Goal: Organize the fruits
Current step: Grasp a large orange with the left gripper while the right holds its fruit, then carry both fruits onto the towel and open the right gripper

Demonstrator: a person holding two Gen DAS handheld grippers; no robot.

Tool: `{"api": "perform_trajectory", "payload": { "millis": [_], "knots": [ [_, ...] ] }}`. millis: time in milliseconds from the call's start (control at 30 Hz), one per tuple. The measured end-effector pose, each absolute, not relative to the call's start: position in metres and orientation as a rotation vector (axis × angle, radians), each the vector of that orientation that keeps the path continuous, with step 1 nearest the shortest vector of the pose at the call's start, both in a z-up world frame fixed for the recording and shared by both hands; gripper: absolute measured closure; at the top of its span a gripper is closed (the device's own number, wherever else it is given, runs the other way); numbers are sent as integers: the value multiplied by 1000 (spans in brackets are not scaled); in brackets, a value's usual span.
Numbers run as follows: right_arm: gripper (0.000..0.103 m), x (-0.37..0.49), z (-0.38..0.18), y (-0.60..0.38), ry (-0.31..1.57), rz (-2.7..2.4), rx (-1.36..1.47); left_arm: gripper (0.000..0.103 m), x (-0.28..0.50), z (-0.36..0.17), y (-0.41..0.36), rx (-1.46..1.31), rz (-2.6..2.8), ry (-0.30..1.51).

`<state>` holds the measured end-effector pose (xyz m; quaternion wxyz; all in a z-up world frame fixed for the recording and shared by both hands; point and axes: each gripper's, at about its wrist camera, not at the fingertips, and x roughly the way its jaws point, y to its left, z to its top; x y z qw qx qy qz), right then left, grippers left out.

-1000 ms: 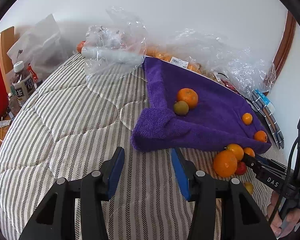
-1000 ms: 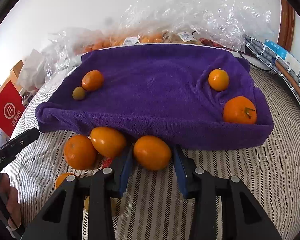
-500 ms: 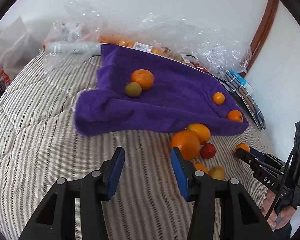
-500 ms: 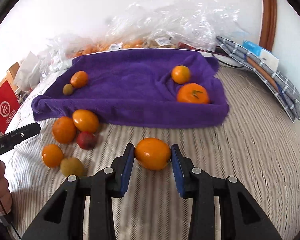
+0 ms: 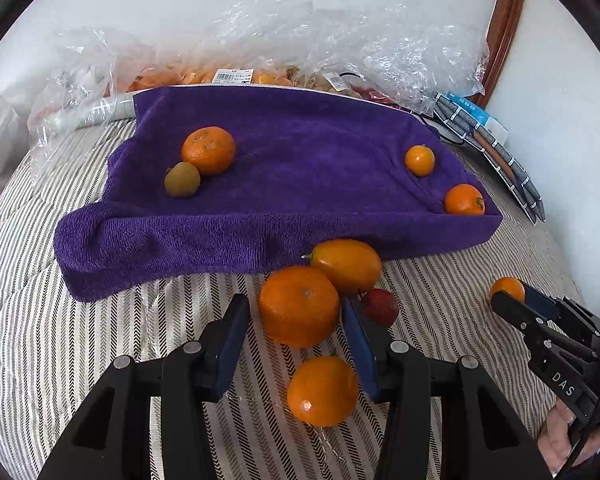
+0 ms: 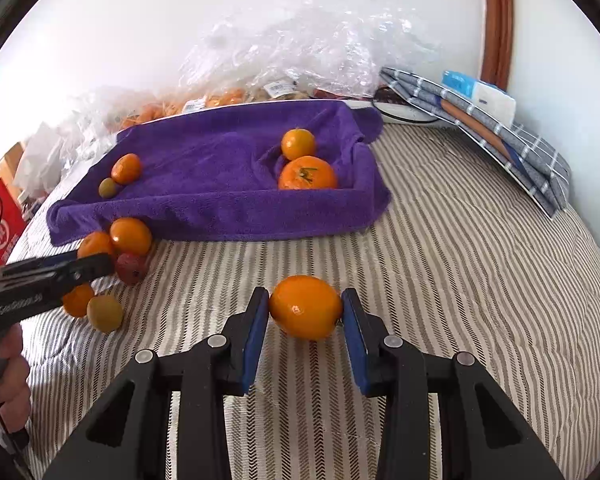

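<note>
A purple towel [image 5: 300, 184] lies on the striped bedcover with two oranges [image 5: 208, 150] [image 5: 464, 199], a smaller orange [image 5: 419, 160] and a greenish fruit [image 5: 182, 179] on it. In front of it, my left gripper [image 5: 294, 304] is open around a round orange [image 5: 299, 306]; a gap shows at the left finger. An oval orange fruit [image 5: 346, 265], a red fruit [image 5: 380, 306] and another orange [image 5: 322, 390] lie close by. My right gripper [image 6: 305, 294] is shut on an oval orange fruit [image 6: 305, 307] over bare bedcover, right of the loose fruit.
Crumpled clear plastic bags [image 5: 380, 52] with packed fruit line the wall behind the towel. A folded grey checked cloth [image 6: 500, 136] and a blue-white box [image 6: 480, 94] lie at the right. A red bag [image 6: 0, 224] stands at the left. A greenish fruit [image 6: 105, 313] lies near the left gripper [image 6: 92, 266].
My left gripper has swung right from the towel's left corner to the loose fruit, with the round orange now between its fingers. My right gripper has carried the oval fruit away from the towel's edge.
</note>
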<state>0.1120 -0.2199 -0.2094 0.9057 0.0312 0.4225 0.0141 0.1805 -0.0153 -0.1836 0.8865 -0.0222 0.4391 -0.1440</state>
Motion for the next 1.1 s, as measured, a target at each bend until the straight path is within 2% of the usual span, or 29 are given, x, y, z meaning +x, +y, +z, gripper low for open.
{"api": "perform_trajectory", "payload": {
  "millis": [33,100,333,667,1100],
  "knots": [
    [66,112,-210,-220,875,29,58,58,182,-185,-15,-52,-301,920],
    [66,113,-210,-218,878,34,53,65,181,-185,-16,-38,-300,915],
    [66,110,-208,-223,859,23,89,66,179,-179,2,-140,-287,912],
    [66,109,-204,-224,868,12,86,66,171,-152,32,-149,-228,851],
    [66,138,-134,-225,707,4,41,66,203,-125,47,-185,-210,789]
  ]
}}
